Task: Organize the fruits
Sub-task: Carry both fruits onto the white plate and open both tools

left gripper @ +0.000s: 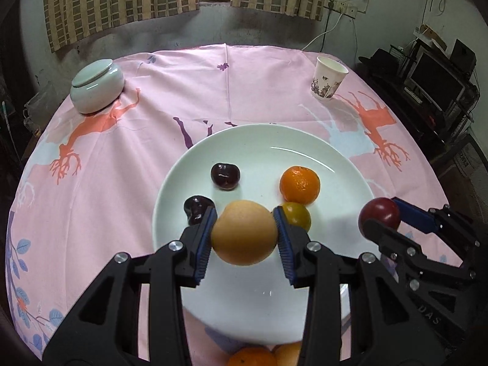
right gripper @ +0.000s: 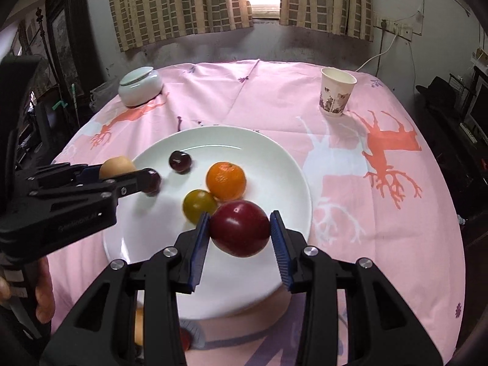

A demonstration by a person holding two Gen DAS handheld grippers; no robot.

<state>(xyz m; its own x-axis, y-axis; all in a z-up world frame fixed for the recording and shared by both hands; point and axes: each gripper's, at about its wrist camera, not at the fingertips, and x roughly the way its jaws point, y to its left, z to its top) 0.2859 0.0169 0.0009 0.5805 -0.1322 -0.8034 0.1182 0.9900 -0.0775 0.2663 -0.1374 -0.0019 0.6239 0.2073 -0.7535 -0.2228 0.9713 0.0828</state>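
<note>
Over the pink-clothed tabletop [left gripper: 259, 85] both grippers hover above the plate [left gripper: 305, 146], the left gripper [left gripper: 244, 231] with fingers clamped on a tan fruit [left gripper: 244, 231] and the right gripper [right gripper: 240, 228] with fingers clamped on a red plum [right gripper: 240, 228], so the placing step seems in hand and each next needs lowering into a free spot before its fingers open.

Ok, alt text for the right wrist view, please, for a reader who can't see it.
The right gripper grips a dark red fruit above a white plate that holds an orange, a yellow-green fruit and two dark cherries. At left, the left gripper holds a tan fruit.
</note>
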